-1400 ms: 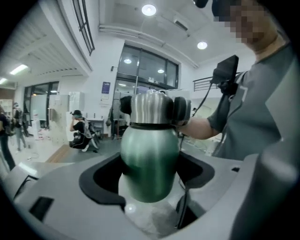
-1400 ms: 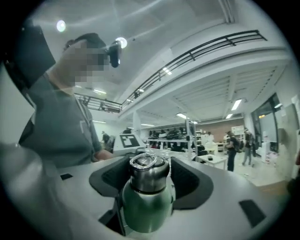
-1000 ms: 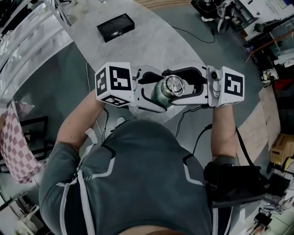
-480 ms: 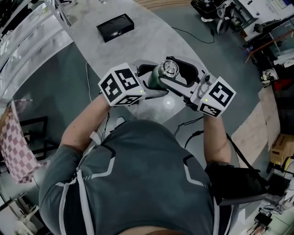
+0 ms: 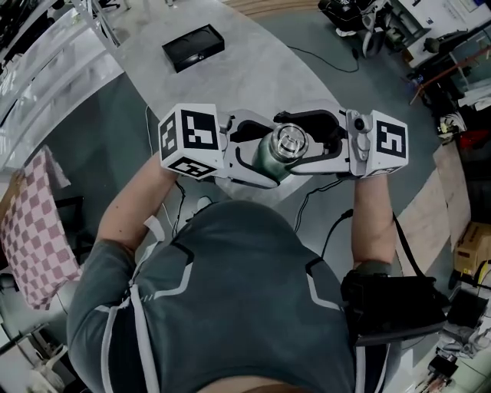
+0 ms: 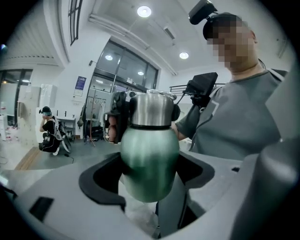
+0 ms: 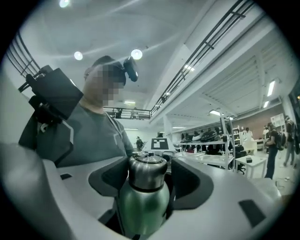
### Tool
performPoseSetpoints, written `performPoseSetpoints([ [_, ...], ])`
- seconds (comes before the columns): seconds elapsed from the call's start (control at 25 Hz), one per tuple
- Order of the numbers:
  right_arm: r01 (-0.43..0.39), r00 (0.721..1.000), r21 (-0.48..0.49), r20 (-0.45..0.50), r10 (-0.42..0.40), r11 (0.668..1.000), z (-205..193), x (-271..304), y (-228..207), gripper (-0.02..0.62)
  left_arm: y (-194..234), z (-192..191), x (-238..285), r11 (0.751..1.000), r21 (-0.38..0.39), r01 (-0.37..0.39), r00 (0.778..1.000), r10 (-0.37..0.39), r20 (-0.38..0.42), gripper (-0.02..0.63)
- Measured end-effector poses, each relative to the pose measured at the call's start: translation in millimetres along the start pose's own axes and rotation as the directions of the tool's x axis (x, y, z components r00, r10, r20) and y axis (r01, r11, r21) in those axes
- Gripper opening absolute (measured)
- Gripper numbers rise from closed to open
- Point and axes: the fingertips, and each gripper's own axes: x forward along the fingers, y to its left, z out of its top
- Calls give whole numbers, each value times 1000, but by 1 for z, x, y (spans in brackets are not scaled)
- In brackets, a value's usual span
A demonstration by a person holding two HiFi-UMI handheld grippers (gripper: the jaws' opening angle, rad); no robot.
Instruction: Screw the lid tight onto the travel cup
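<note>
Travel cup [image 5: 265, 157], base hidden — left gripper [image 6: 150, 171] grips; right gripper [image 7: 151, 180] just opened round lid [image 5: 290, 142]

Desk: pale grey marbled top [image 5: 253, 69] with a rounded edge; a flat black box [image 5: 193, 44] lies on it towards the far side.
Floor: dull grey-green [image 5: 100, 146]; a black cable [image 5: 322, 57] trails across it beside the desk.
Left edge: a pink-and-white checked cloth [image 5: 34, 238].
Right edge: a cardboard box [image 5: 469, 249] among clutter.
Windows: a tall glazed wall [image 6: 124, 70] in dark frames.
Light: round ceiling lamps [image 6: 144, 11]; strip lights [image 7: 271, 87] under white beams.
Furniture: open shelving [image 7: 213, 136] and a white table [image 7: 253, 165].
</note>
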Motion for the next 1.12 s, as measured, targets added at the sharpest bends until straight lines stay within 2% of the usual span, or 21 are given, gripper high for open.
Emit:
performPoseSetpoints([
  [0.12,12,1000,17,22,-12,1000,1,0,-4,270,4,0,-1,1000,-7,-26,1000,26,7,367],
  [0.24,147,988,37,31,-148,988,-4,-2,-24,268,23,-4,-7,989,-37,-143,990,143,15,367],
  [0.32,295,956,29,2,-295,955,-14,-6,-42,267,44,-12,-12,959,-57,-276,961,276,-6,367],
  [0.4,444,895,5,-45,-443,896,-27,-11,-60,267,66,-23,-16,909,-59,-413,911,411,-47,367],
  [0.44,496,867,-3,-64,-495,869,-32,-12,-66,267,74,-29,-17,888,-56,-457,889,453,-68,367],
  [0.48,524,849,-8,-77,-523,852,-36,-12,-69,267,78,-33,-17,878,-55,-475,879,470,-83,367],
  [0.52,528,845,-11,-86,-527,849,-38,-12,-69,267,77,-35,-16,882,-58,-469,882,463,-87,367],
  [0.6,484,869,-28,-98,-484,875,-35,-9,-62,267,69,-32,-15,909,-70,-410,911,406,-65,367],
  [0.68,391,915,-44,-89,-393,919,-28,-6,-50,281,58,-26,-16,941,-74,-331,944,329,-30,367],
  [0.76,292,955,-15,-36,-293,956,-16,-3,-40,304,47,-22,-21,963,-62,-261,965,261,-6,367],
  [0.8,257,966,0,-5,-257,966,-10,-2,-38,304,41,-21,-22,972,-53,-229,973,229,1,367],
  [0.88,199,980,13,16,-199,980,-4,-2,-33,304,29,-17,-22,986,-39,-163,986,163,14,367],
  [1.0,78,997,11,-27,-77,997,-3,4,-21,304,14,-6,-19,997,-28,-75,997,76,30,367],
  [1.12,12,999,15,-35,-11,1000,-2,8,-13,302,7,-1,-13,999,-10,-42,999,42,19,367],
])
